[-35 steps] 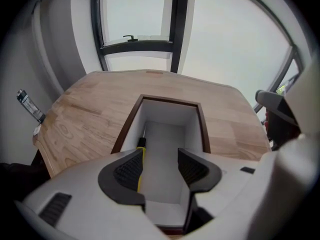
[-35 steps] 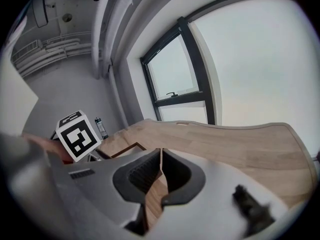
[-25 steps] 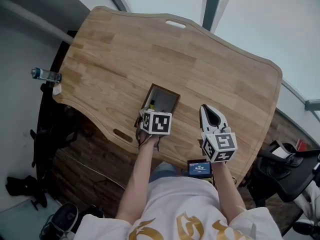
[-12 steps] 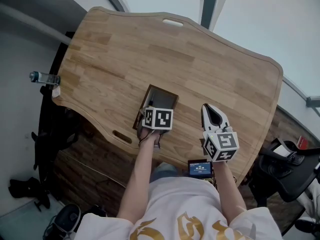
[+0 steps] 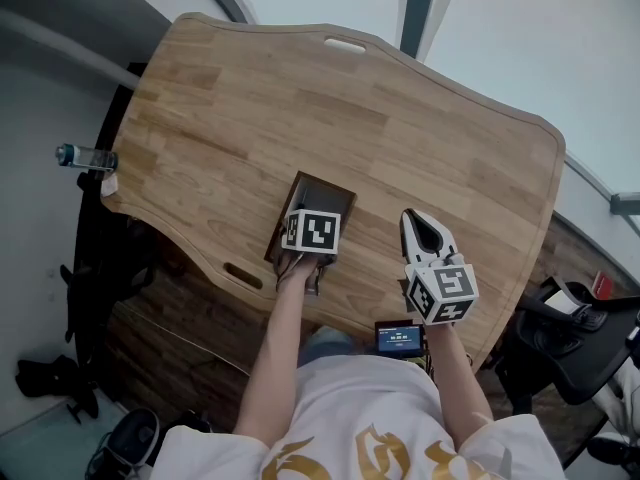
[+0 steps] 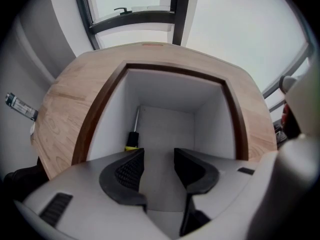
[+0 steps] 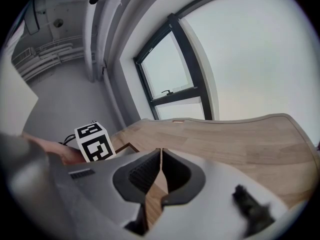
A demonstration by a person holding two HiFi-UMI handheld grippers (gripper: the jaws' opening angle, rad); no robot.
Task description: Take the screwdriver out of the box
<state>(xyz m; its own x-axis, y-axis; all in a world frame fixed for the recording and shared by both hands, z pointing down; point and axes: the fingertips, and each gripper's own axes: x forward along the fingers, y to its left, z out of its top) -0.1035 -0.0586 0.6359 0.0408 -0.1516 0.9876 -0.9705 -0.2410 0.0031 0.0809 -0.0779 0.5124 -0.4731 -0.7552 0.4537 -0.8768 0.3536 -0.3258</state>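
Observation:
An open box (image 5: pixel 333 195) with a dark brown rim and white inside stands near the table's front edge. My left gripper (image 6: pixel 157 160) points straight down into it; its marker cube (image 5: pixel 312 231) covers the box's near end in the head view. The jaws are closing, with only the white box floor between them. The screwdriver (image 6: pixel 132 138), black and yellow handle with a thin metal shaft, lies along the box's left wall, just left of the left jaw and partly hidden behind it. My right gripper (image 5: pixel 414 218) rests on the table to the right of the box, shut and empty.
A water bottle (image 5: pixel 84 156) sticks out past the table's left edge. A small device with a lit screen (image 5: pixel 398 337) sits at the front edge by the person's body. The wooden table (image 5: pixel 400 138) reaches far back. A black chair (image 5: pixel 570 338) stands at the right.
My left gripper's cube has shifted slightly further over the box, lowering into it. The right gripper has not moved.

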